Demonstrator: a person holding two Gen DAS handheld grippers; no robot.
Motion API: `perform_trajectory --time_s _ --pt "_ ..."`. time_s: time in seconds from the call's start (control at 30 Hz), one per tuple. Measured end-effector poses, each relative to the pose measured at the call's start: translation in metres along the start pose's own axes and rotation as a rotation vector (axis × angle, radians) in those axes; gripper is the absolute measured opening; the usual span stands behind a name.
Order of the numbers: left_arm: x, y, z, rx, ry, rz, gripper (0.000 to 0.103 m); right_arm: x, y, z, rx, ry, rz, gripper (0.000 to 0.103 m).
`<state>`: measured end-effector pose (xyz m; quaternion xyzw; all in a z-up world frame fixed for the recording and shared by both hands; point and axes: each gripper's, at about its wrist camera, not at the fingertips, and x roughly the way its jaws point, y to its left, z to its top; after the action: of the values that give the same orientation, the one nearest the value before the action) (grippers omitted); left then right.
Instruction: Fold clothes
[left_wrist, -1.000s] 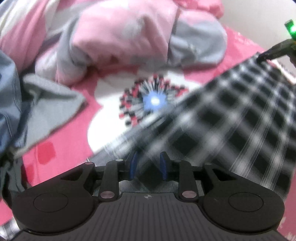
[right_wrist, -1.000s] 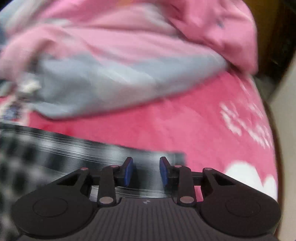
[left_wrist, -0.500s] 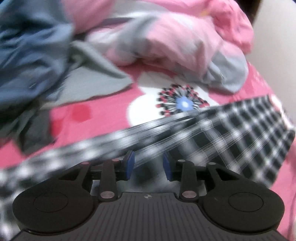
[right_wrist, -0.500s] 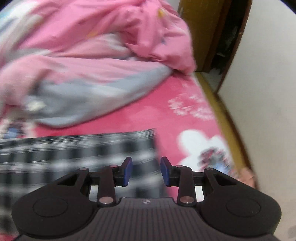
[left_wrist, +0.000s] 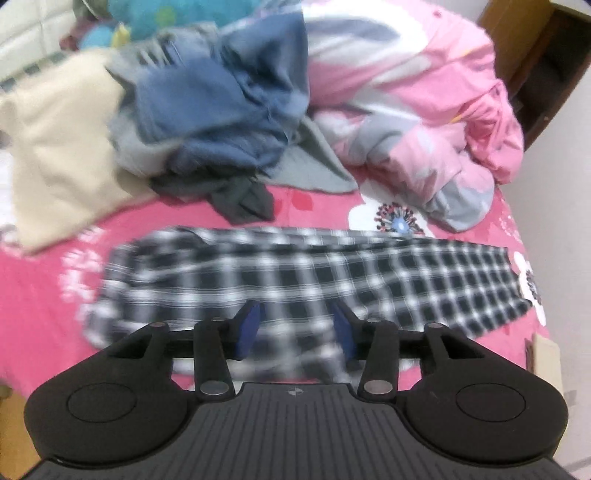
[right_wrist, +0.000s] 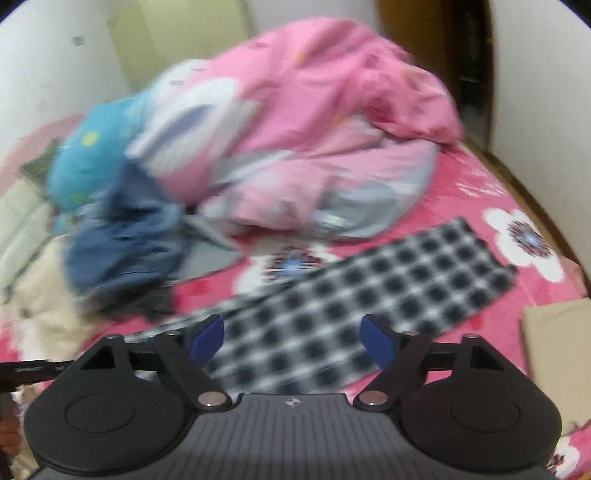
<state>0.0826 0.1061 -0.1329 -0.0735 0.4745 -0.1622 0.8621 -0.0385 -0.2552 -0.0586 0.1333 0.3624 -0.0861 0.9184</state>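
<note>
So right now I'm looking down at the bed (left_wrist: 192, 221) with its pink flowered sheet, and the checked cloth (left_wrist: 314, 273) is lying flat across it in a long strip, black and white squares, stretching from left to right in the left wrist view. In the right wrist view the same checked cloth (right_wrist: 351, 295) is running diagonally up toward the right.

My left gripper (left_wrist: 295, 325) is hovering above the near edge of the cloth with its jaws opening, sitting at a medium gap, and nothing is pinched between the blue pads (left_wrist: 248, 325). My right gripper (right_wrist: 291, 341) is opening too and is already spread wide, also hanging over the cloth without gripping it.

Behind the cloth there's a heap of laundry (left_wrist: 221, 122): blue denim stuff, a grey piece, something dark spilling toward the cloth, and a beige garment (left_wrist: 62, 147) off to the left. A big pink quilt (left_wrist: 424, 110) is bunched up at the back right. Things are looking a bit blurry in both views.
</note>
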Motion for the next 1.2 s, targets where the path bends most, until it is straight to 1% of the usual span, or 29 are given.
perform_trajectory --time_s 0.07,0.1,0.13,0.17,0.2,0.23,0.27,0.3,0.33,0.37,0.43,0.47,0.53,0.6,0.63,0.7,0.77,0.8,0.9,1.0,1.07,1.17,1.2 --pt "-0.031 -0.001 0.001 0.007 -0.031 0.007 0.054 -0.022 0.032 0.008 -0.083 -0.024 0.012 0.098" --pt "-0.047 -0.002 0.002 0.010 -0.047 0.011 0.056 -0.033 0.047 0.013 -0.116 -0.037 0.028 0.099" --pt "-0.062 -0.004 0.002 0.011 -0.069 0.013 0.058 -0.044 0.059 0.018 -0.139 -0.051 0.060 0.102" --pt "-0.072 -0.005 0.002 0.004 -0.093 0.016 0.064 -0.053 0.069 0.023 -0.151 -0.060 0.099 0.103" --pt "-0.083 -0.006 0.002 -0.003 -0.116 0.018 0.073 -0.061 0.078 0.028 -0.159 -0.066 0.138 0.103" --pt "-0.093 -0.007 0.000 -0.020 -0.140 0.024 0.076 -0.067 0.085 0.033 -0.170 -0.065 0.177 0.103" --pt "-0.105 -0.007 -0.002 -0.046 -0.166 0.031 0.081 -0.071 0.091 0.038 -0.182 -0.061 0.216 0.103" --pt "-0.115 -0.007 -0.004 -0.075 -0.187 0.039 0.089 -0.075 0.097 0.043 -0.197 -0.056 0.245 0.103" --pt "-0.125 -0.007 -0.007 -0.107 -0.210 0.046 0.093 -0.078 0.101 0.048 -0.212 -0.049 0.262 0.103" --pt "-0.133 -0.008 -0.011 -0.124 -0.233 0.055 0.100 -0.081 0.106 0.052 -0.227 -0.043 0.276 0.103" --pt "-0.147 -0.010 -0.018 -0.123 -0.277 0.087 0.101 -0.082 0.112 0.059 -0.265 -0.041 0.311 0.103" --pt "-0.152 -0.013 -0.022 -0.116 -0.296 0.111 0.103 -0.082 0.115 0.060 -0.289 -0.059 0.329 0.103" --pt "-0.159 -0.014 -0.032 -0.133 -0.312 0.175 0.103 -0.079 0.119 0.059 -0.307 -0.115 0.367 0.103" --pt "-0.167 -0.014 -0.042 -0.166 -0.317 0.234 0.103 -0.073 0.118 0.059 -0.267 -0.164 0.422 0.103" --pt "-0.171 -0.013 -0.048 -0.202 -0.310 0.260 0.103 -0.069 0.117 0.058 -0.235 -0.196 0.443 0.103" --pt "-0.176 -0.008 -0.060 -0.281 -0.282 0.286 0.103 -0.061 0.113 0.055 -0.168 -0.264 0.466 0.103" --pt "-0.176 -0.004 -0.070 -0.323 -0.250 0.301 0.103 -0.050 0.112 0.052 -0.131 -0.285 0.469 0.103" --pt "-0.174 -0.002 -0.073 -0.319 -0.242 0.314 0.103 -0.044 0.112 0.050 -0.131 -0.278 0.476 0.103" --pt "-0.158 0.007 -0.077 -0.304 -0.217 0.360 0.103 -0.033 0.121 0.044 -0.193 -0.236 0.496 0.103" --pt "-0.127 0.029 -0.074 -0.338 -0.190 0.329 0.103 -0.022 0.136 0.033 -0.300 -0.216 0.507 0.103" --pt "-0.098 0.052 -0.070 -0.389 -0.155 0.313 0.103 -0.011 0.151 0.024 -0.356 -0.199 0.518 0.103" --pt "-0.054 0.085 -0.065 -0.402 -0.164 0.306 0.103 0.015 0.178 0.011 -0.422 -0.154 0.585 0.103" --pt "-0.041 0.094 -0.065 -0.398 -0.170 0.318 0.103 0.027 0.189 0.005 -0.447 -0.138 0.601 0.103"
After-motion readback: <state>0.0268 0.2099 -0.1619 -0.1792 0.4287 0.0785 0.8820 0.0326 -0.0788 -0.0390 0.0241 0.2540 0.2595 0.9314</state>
